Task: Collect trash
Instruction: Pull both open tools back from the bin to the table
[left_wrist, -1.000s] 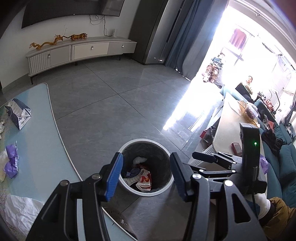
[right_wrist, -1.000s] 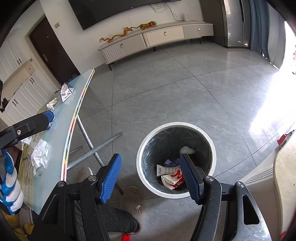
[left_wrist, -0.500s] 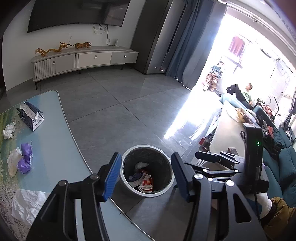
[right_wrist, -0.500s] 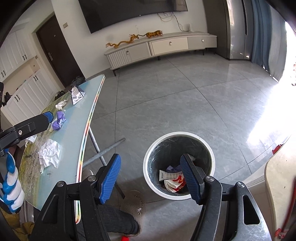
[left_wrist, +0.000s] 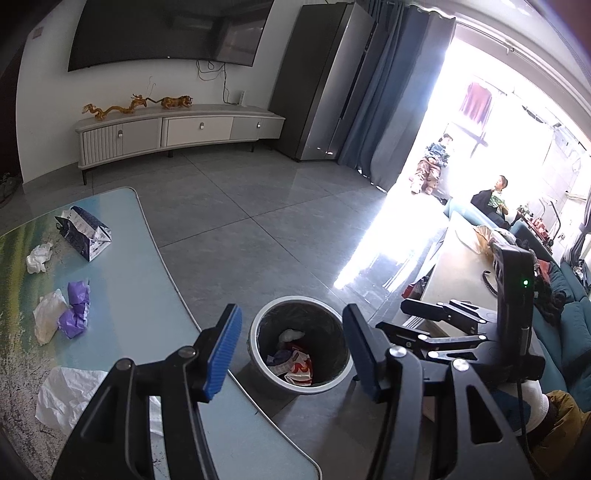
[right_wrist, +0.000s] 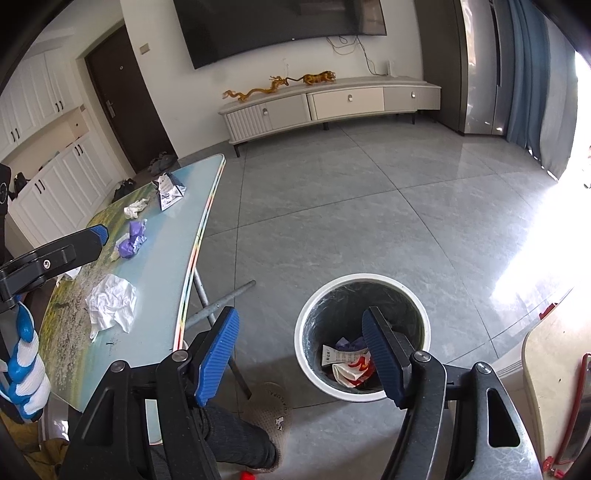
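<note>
A white-rimmed trash bin (left_wrist: 258, 354) (right_wrist: 362, 277) stands on the grey floor beside the glass table (left_wrist: 122, 295) (right_wrist: 166, 266). In it lie a red-and-white wrapper (left_wrist: 299, 365) (right_wrist: 351, 369) and other scraps. My left gripper (left_wrist: 291, 312) hangs open above the bin with nothing between its fingers. My right gripper (right_wrist: 300, 314) is also above the bin, its jaws opening and empty. On the table lie crumpled white paper (left_wrist: 66, 395) (right_wrist: 110, 302), a purple wrapper (left_wrist: 75, 310) (right_wrist: 133, 240), a small tissue (left_wrist: 38, 256) (right_wrist: 135, 208) and a dark printed carton (left_wrist: 86, 232) (right_wrist: 170, 190).
The table's metal leg (right_wrist: 207, 302) and the person's slippered foot (right_wrist: 269, 410) are near the bin. A low beige table (left_wrist: 454, 266) and teal sofa (left_wrist: 561, 332) stand to the right. A TV cabinet (left_wrist: 177, 129) lines the far wall. Two people (left_wrist: 495, 195) sit by the bright balcony.
Both grippers have risen and drawn back from the bin, which now looks smaller. More of the table and its litter has come into view. Both stay empty.
</note>
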